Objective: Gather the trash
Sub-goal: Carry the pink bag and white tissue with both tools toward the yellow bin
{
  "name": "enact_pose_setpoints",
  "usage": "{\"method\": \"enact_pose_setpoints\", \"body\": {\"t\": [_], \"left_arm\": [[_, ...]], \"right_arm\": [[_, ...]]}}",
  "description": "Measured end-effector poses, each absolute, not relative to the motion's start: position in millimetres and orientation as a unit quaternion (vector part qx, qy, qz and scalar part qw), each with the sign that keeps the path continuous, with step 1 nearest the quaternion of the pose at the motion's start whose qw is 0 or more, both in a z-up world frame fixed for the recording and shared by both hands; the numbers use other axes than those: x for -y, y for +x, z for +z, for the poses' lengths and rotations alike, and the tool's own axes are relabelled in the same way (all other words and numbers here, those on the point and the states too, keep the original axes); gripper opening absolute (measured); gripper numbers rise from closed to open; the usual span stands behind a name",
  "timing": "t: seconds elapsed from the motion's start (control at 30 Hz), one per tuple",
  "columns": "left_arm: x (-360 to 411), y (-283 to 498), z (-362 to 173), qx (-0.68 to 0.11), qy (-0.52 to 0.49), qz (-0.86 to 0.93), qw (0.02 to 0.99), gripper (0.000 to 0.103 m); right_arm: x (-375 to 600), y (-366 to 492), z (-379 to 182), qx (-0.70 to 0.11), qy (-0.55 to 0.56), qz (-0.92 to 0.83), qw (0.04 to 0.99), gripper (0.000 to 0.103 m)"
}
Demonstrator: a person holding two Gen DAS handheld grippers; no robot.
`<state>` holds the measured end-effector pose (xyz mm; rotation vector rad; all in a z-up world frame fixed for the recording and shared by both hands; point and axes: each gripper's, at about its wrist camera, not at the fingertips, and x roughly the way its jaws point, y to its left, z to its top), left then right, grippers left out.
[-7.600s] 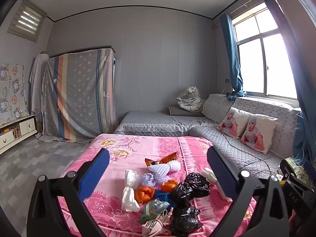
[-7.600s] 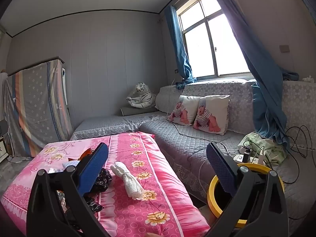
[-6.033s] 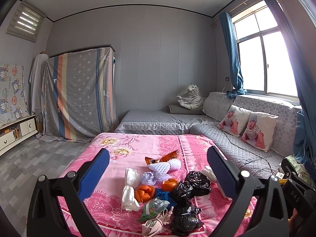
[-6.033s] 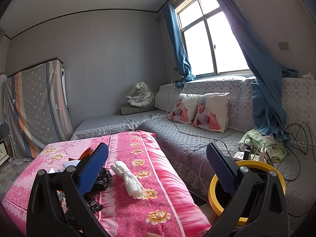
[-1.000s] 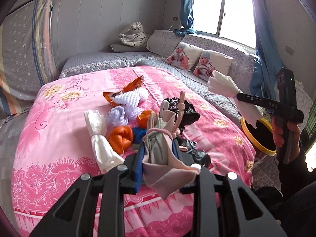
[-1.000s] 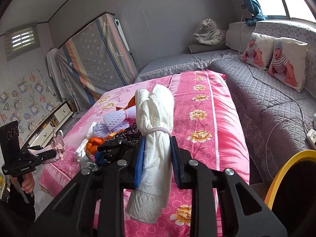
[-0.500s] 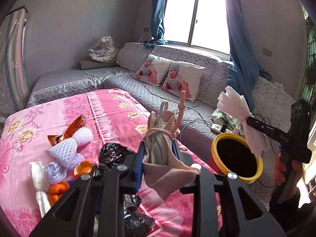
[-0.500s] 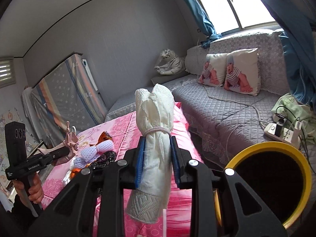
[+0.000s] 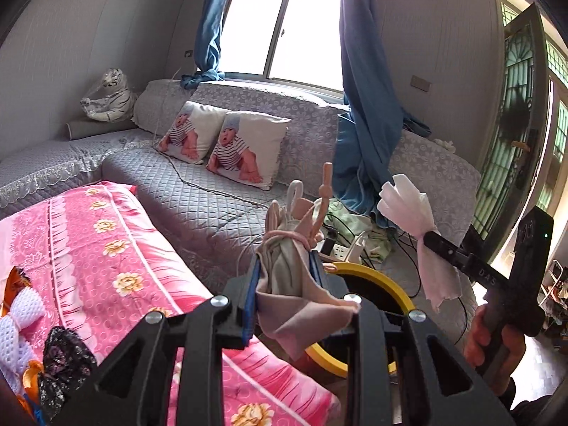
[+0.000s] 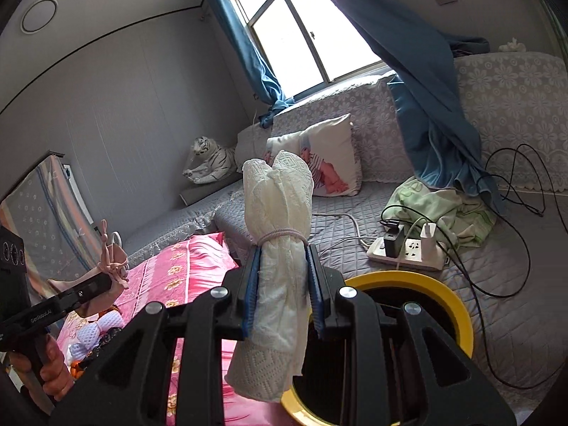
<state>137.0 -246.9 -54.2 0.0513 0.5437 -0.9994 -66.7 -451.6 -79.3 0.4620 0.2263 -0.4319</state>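
My left gripper [image 9: 284,280] is shut on a beige cloth bundle [image 9: 287,266] tied with a pink band. Just beyond its fingers stands the yellow-rimmed bin [image 9: 372,272]. My right gripper [image 10: 284,284] is shut on a white paper-towel bundle [image 10: 278,206] bound with a band, and the bin [image 10: 451,301] lies directly under and behind it. In the left wrist view the right gripper [image 9: 431,236] hangs over the bin's far side, held by a hand. More trash, white foam netting [image 9: 17,312] and a black bag [image 9: 65,351], lies on the pink-covered table [image 9: 117,248].
A white power strip [image 10: 408,252] with plugs and trailing black cables lies on the grey quilted sofa [image 10: 497,301] behind the bin. A green cloth [image 10: 443,206] and a blue curtain [image 10: 436,124] sit beyond it. Two printed pillows [image 9: 227,142] lean on the sofa back.
Both grippers have swung from above the trash on the pink table over to the yellow bin, each still carrying its bundle. Neither has opened or let go.
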Motion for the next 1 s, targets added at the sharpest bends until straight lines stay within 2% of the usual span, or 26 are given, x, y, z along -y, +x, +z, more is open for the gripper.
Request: {"method": "enact_pose_setpoints", "body": {"t": [0.47,1.0], "left_arm": [[363.7,133.1,-98.2,-0.301,0.057,-0.537,0.786,0.025],[414.2,139.3,-143.8,-0.359,0.077,-0.541,0.757,0.025]], "right_arm": [[493.2,-75.0,-113.8,-0.145,0.275,-0.264,0.913,0.024],[525.3,-69.5,-151.5,-0.185,0.32,-0.29,0.883,0.025]]}}
